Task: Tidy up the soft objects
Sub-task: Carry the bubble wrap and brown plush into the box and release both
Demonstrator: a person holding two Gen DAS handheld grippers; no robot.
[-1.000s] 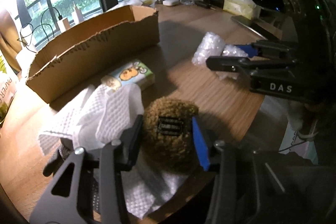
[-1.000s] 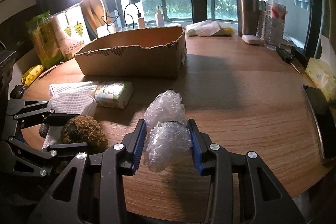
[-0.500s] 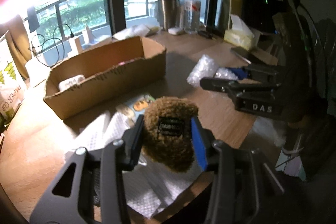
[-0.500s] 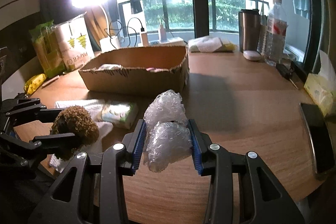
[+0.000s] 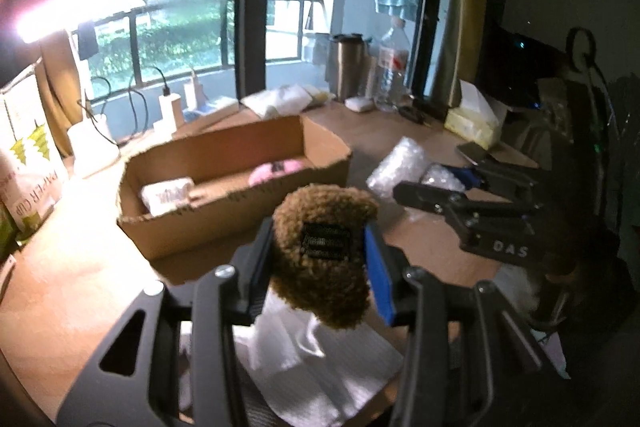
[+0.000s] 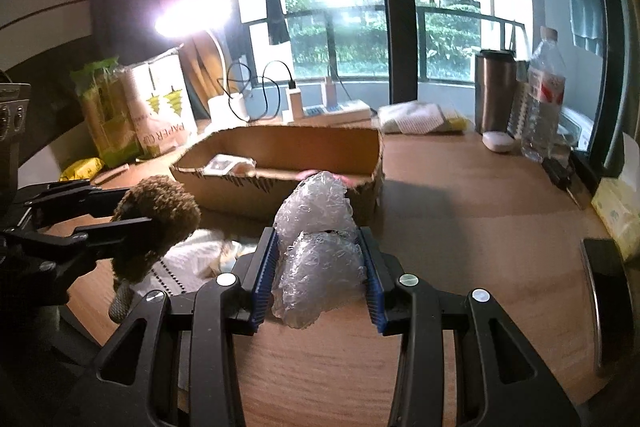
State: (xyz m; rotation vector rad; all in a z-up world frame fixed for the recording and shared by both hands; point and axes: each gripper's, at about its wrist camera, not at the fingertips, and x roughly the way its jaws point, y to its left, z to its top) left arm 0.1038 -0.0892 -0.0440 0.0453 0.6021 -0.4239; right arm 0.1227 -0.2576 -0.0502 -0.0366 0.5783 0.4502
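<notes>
My left gripper [image 5: 318, 267] is shut on a brown fuzzy plush [image 5: 324, 259] with a black label and holds it above the table, in front of the open cardboard box [image 5: 224, 223]. The plush also shows in the right wrist view [image 6: 154, 223]. My right gripper [image 6: 318, 275] is shut on a wad of clear bubble wrap [image 6: 320, 251], lifted near the box's [image 6: 280, 195] right front corner. The box holds a pink soft item [image 5: 276, 171] and a white packet [image 5: 166, 193]. A white cloth [image 5: 316, 375] lies on the table under the left gripper.
A steel tumbler [image 6: 494, 91], a water bottle [image 6: 542, 99] and a white case [image 6: 498, 141] stand at the back right. A tissue pack [image 6: 618, 215] and a phone [image 6: 610, 291] lie at the right edge. A paper cup bag [image 6: 160, 111] and chargers stand at the back left.
Both grippers have risen with their loads. The plush has come up off the white cloth and nearer the box. The bubble wrap has come nearer the box's corner.
</notes>
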